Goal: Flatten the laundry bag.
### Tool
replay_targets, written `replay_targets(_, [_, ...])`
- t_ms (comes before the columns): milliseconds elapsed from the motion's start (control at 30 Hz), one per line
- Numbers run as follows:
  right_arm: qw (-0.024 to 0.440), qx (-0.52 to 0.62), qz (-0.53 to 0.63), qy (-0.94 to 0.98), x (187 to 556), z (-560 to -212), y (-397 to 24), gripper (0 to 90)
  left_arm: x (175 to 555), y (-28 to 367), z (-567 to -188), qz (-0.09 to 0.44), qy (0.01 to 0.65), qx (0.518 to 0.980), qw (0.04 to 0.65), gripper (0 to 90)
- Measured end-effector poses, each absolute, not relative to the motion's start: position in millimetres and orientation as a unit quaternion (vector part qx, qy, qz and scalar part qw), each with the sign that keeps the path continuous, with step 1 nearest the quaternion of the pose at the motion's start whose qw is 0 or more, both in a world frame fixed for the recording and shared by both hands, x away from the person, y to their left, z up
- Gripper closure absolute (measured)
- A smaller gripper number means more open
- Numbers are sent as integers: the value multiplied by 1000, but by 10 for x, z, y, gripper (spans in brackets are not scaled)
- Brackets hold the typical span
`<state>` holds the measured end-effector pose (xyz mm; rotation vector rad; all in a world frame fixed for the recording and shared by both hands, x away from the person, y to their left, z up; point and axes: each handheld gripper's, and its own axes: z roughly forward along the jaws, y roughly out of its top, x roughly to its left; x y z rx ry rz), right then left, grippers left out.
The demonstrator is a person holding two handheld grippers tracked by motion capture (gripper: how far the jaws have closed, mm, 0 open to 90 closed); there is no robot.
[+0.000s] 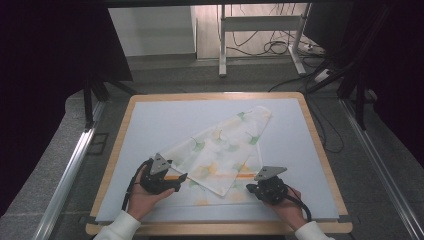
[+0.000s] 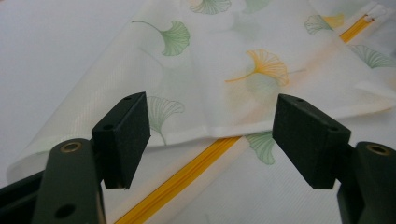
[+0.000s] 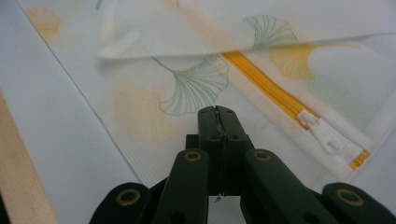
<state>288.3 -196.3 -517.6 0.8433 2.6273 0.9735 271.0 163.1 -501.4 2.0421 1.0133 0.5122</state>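
On wood-rimmed table [image 1: 314, 135], white mat [image 1: 160, 125] under ginkgo-print pouch [image 1: 220, 150].

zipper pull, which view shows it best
Right gripper view: the white zipper pull lies close and sharp at the end of the yellow zipper. Left gripper view gives the zipper's yellow line; high view, a thin orange streak.

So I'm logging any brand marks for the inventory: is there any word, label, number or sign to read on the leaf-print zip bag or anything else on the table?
None: no readable text stands anywhere.
Mesh zip bag: ginkgo-leaf print alone, no label in sight.
Orange zipper and its white pull: no lettering to make out.
Left tongs and right tongs: plain black, unmarked.
Table mat: blank.
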Motion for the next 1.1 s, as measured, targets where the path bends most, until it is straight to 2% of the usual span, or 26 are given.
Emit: replay_targets(1100, [101,295,333,890,2895,-5207,-1973,894,2650,855,-5080,159,322,849,387,270])
